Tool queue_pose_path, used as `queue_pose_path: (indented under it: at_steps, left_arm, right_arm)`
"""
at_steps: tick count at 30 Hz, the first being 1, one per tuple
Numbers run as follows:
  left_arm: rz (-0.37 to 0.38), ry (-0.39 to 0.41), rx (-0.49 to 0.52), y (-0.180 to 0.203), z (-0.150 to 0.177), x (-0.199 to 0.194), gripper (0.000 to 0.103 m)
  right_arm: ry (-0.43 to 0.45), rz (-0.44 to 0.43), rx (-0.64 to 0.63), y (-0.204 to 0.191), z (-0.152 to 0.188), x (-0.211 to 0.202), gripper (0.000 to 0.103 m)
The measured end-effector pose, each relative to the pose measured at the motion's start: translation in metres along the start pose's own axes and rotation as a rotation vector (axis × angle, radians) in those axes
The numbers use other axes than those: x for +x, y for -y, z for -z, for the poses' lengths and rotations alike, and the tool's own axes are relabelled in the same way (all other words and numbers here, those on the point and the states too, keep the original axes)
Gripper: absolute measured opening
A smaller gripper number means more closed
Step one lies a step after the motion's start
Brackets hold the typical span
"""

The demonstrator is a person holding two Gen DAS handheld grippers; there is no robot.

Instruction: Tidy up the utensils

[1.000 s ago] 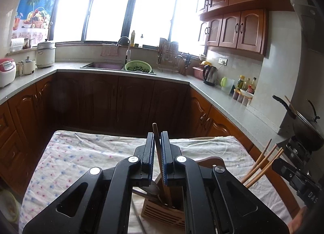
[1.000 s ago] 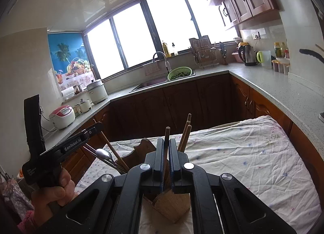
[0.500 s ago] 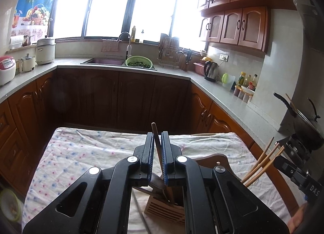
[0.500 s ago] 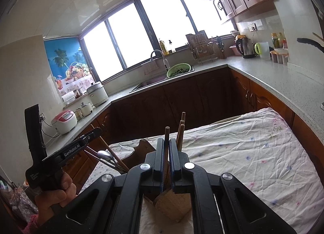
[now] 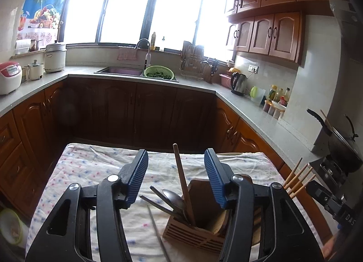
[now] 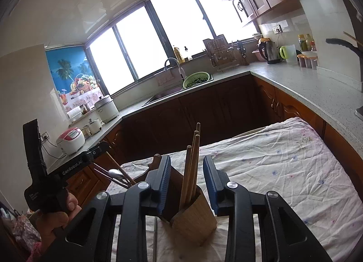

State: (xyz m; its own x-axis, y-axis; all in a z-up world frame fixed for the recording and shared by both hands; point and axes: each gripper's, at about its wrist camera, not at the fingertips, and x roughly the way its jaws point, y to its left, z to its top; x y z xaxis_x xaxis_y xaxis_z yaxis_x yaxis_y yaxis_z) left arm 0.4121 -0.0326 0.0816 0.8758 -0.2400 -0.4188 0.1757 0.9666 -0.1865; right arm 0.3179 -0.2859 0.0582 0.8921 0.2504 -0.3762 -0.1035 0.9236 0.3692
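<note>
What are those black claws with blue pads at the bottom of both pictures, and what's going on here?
Those are two hand-held grippers, one in each of a person's hands; there is no robot. Each carries a camera looking out along its own fingers, so each picture is one gripper's view.

The left gripper is open, holding nothing. Between its pads a wooden stick stands in a wooden holder, beside a spoon.

The right gripper is open too, around wooden chopsticks standing in another slot of that holder.

The holder sits on a flowered cloth, with a thin metal rod lying beside it.
</note>
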Motion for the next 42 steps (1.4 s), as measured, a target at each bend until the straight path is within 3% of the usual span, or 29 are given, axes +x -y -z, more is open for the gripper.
queue_pose_path:
  at_steps: [3,4,6,8,11,26,42]
  left_arm:
    - [-0.002,0.013,-0.001,-0.001,0.000,-0.010,0.060]
    - [-0.008,0.022,-0.003,-0.002,0.000,-0.014,0.068]
    - [-0.021,0.041,-0.015,-0.006,0.002,-0.024,0.079]
    - [-0.028,0.051,-0.036,-0.012,0.006,-0.035,0.092]
    - [-0.045,0.055,-0.063,-0.019,0.015,-0.049,0.101]
    - [-0.082,-0.017,-0.096,-0.036,0.068,-0.101,0.102]
    - [-0.129,0.008,-0.129,-0.031,0.119,-0.195,0.103]
  right_arm:
    - [0.009,0.000,0.014,0.002,0.001,-0.004,0.051]
    - [0.012,-0.002,0.017,0.003,0.002,-0.005,0.055]
    - [0.020,0.014,0.017,0.004,0.005,-0.007,0.086]
    - [0.036,0.026,0.011,0.005,0.009,-0.012,0.092]
    - [0.025,0.021,0.014,0.007,0.015,-0.015,0.092]
    - [0.000,-0.008,0.012,0.000,0.038,-0.045,0.092]
    - [0.028,-0.053,-0.043,-0.017,0.081,-0.115,0.098]
